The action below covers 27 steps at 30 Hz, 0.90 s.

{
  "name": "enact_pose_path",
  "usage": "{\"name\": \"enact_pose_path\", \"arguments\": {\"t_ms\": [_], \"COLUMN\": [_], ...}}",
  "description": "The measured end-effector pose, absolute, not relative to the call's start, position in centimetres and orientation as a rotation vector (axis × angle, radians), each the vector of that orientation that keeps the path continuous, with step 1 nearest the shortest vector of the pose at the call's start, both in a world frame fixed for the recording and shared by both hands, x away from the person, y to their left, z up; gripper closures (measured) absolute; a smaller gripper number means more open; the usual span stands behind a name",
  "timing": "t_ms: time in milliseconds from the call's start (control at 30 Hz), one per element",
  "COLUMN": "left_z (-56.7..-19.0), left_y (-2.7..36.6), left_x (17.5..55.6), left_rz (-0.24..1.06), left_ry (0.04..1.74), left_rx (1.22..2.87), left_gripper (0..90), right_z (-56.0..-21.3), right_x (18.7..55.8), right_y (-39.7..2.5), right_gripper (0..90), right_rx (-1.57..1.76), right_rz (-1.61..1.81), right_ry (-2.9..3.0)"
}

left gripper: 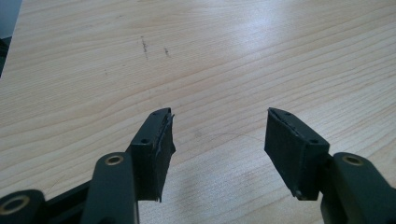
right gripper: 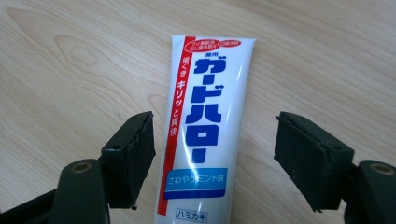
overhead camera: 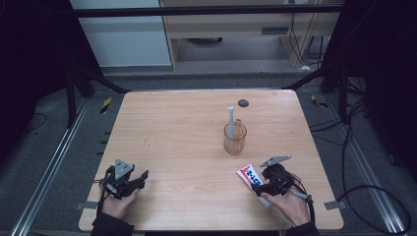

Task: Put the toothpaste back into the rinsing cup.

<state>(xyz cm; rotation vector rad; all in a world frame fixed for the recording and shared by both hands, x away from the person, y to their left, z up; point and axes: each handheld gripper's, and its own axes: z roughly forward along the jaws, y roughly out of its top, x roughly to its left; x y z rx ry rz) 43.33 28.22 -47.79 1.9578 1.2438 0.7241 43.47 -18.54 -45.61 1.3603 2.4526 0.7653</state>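
Lower right of the high view: right gripper spread open astride a toothpaste tube. Tube looks light, soft, slick; grip mid-body. Left gripper open, empty.

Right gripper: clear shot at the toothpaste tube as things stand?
Probably yes. The right gripper is open with the toothpaste tube lying flat on the table between its fingers, and nothing sits between either finger and the tube. The cup stands farther off, out of the way.
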Motion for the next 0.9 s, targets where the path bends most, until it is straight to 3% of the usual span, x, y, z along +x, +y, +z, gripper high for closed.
{"name": "enact_pose_path", "arguments": {"t_ms": [900], "left_z": [-47.9], "left_y": [27.9], "left_x": [43.5], "left_rz": [0.720], "left_ry": [1.244], "left_rx": [1.981], "left_gripper": [40.3], "right_z": [-47.4], "right_x": [44.3], "right_y": [-17.1], "right_gripper": [37.1], "right_rx": [1.397], "right_rz": [0.636], "right_ry": [2.547]}}
